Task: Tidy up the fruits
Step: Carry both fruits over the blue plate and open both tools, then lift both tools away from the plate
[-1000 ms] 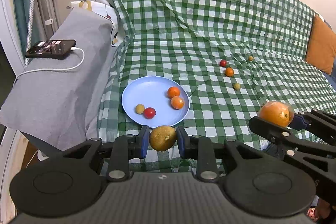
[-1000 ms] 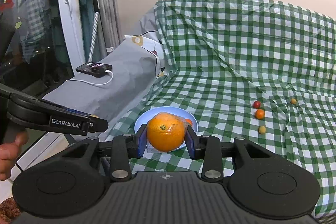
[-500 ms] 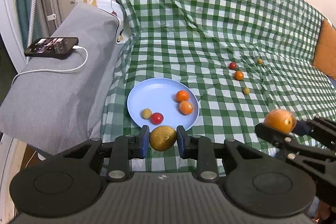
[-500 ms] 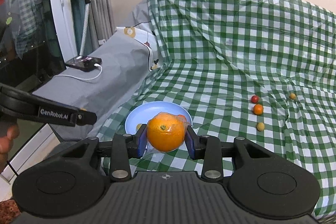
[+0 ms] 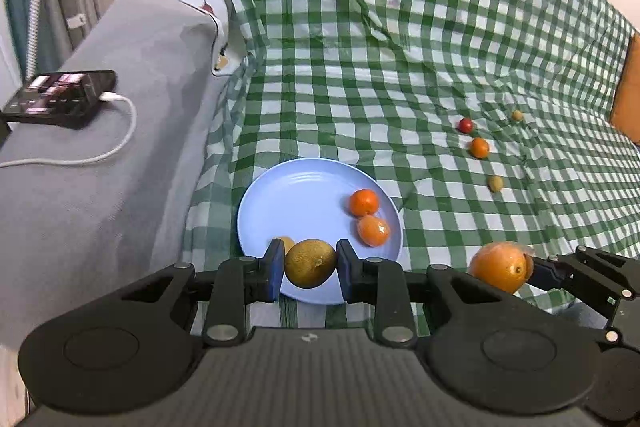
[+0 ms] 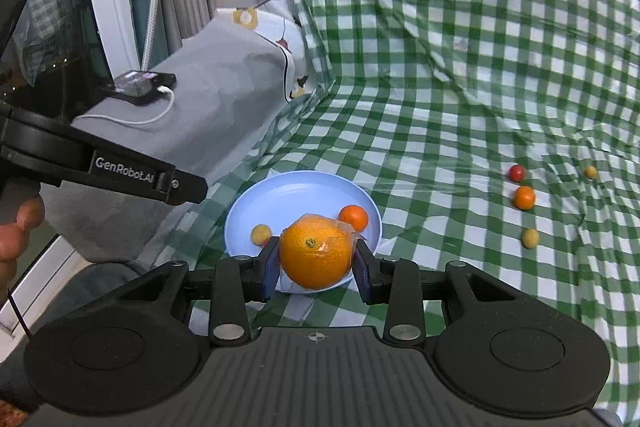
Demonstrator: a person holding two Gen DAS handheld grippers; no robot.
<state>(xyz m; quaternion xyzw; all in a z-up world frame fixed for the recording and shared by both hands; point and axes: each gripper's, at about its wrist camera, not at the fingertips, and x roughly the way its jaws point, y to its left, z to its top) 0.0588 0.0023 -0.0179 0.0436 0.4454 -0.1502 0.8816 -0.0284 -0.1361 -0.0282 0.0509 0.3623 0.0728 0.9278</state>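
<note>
My left gripper (image 5: pixel 308 265) is shut on a brown kiwi (image 5: pixel 310 263) and holds it over the near edge of the light blue plate (image 5: pixel 296 195). Two small oranges (image 5: pixel 363 202) and a small yellow fruit (image 5: pixel 286 242) lie on the plate. My right gripper (image 6: pixel 316 261) is shut on a large plastic-wrapped orange (image 6: pixel 316 253) over the plate's near rim (image 6: pixel 296 183). It also shows in the left wrist view (image 5: pixel 500 266), right of the plate. Several small fruits (image 5: pixel 479 147) lie loose on the green checked cloth (image 5: pixel 400 67) at the right.
A grey sofa arm (image 5: pixel 100 167) at the left carries a phone (image 5: pixel 60 99) with a white cable. An orange cushion (image 5: pixel 628 99) sits at the far right. The checked cloth rises up the backrest behind the plate.
Both grippers have moved forward toward the plate with their fruit. The kiwi now hangs over the plate's near edge and hides the red fruit there.
</note>
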